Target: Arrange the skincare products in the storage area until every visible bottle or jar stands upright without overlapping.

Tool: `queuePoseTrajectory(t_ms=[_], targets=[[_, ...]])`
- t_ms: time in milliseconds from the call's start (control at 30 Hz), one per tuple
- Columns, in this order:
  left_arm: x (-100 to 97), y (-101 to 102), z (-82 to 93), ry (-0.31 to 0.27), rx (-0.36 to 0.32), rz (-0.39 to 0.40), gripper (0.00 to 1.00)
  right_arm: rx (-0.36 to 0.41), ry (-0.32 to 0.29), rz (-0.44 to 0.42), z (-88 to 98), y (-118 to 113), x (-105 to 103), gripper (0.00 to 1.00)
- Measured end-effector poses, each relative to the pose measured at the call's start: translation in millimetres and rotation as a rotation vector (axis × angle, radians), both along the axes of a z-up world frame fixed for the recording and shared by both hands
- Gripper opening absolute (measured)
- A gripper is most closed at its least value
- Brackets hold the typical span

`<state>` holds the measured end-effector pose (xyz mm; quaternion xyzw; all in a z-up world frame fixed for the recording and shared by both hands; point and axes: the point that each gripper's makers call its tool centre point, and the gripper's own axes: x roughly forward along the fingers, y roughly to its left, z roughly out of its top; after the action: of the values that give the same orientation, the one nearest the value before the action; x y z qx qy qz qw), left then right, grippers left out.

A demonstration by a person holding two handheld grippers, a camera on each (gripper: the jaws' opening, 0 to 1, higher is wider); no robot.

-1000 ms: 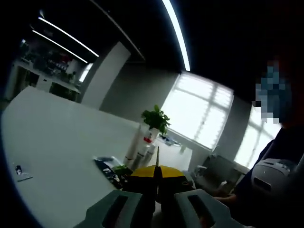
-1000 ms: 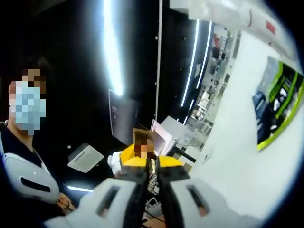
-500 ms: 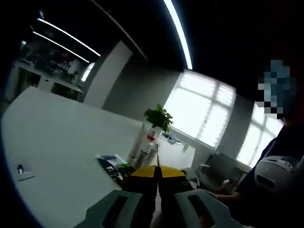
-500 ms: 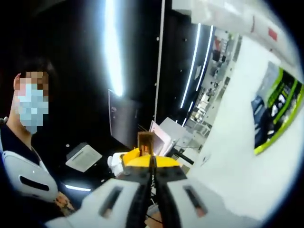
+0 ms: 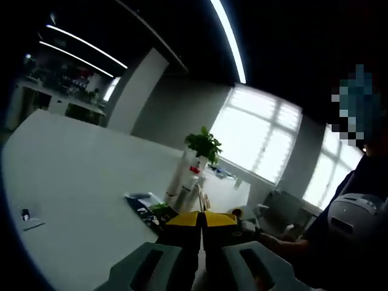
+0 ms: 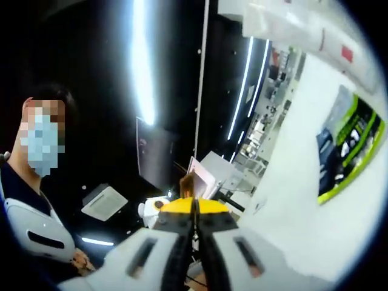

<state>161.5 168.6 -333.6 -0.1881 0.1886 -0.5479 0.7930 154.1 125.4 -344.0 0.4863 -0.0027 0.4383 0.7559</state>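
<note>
While both grippers (image 5: 200, 221) (image 6: 194, 209) sit pinched closed on nothing, the smooth white table (image 5: 73, 176) has loads of bare room. Tall white bottles (image 5: 177, 182) stand by its far edge.

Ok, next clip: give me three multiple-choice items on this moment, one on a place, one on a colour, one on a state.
1. In the left gripper view, where is the potted plant?
A. at the table's far side, before the window
B. on the floor
C. between the jaws

2. What colour are the tips of the left gripper?
A. red
B. yellow
C. blue

3. How do the right gripper jaws stand?
A. wide apart
B. clamped on a jar
C. closed together, nothing between them

Answers: 1 A, it stands past the white table against the bright window; 2 B, the tips are yellow; 3 C, the jaws meet with no gap.
</note>
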Motion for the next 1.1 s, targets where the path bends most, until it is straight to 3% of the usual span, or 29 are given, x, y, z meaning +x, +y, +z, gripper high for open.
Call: queuePoseTrajectory(t_ms=[233, 367, 500, 733, 1100], targets=[[0.2, -3.9, -12.1, 0.005, 0.046, -0.007, 0.0, -0.061, 0.004, -0.032, -5.1, -3.6, 3.0, 0.0], [4.8, -2.3, -24.2, -0.017, 0.119, 0.009, 0.0, -0.195, -0.017, -0.056, -11.5, -1.2, 4.4, 0.0], [5.1, -4.2, -25.1, 0.001, 0.104, -0.006, 0.0, -0.247, -0.019, -0.084, -13.6, -4.2, 8.0, 0.0], [10.7, -6.0, -32.6, -0.015, 0.15, -0.007, 0.0, -0.313, -0.019, -0.11, -19.9, -6.2, 11.6, 0.0], [25.7, -13.4, -21.7, 0.002, 0.098, -0.018, 0.0, -0.366, -0.006, -0.16, -12.9, -15.0, 30.5, 0.0]])
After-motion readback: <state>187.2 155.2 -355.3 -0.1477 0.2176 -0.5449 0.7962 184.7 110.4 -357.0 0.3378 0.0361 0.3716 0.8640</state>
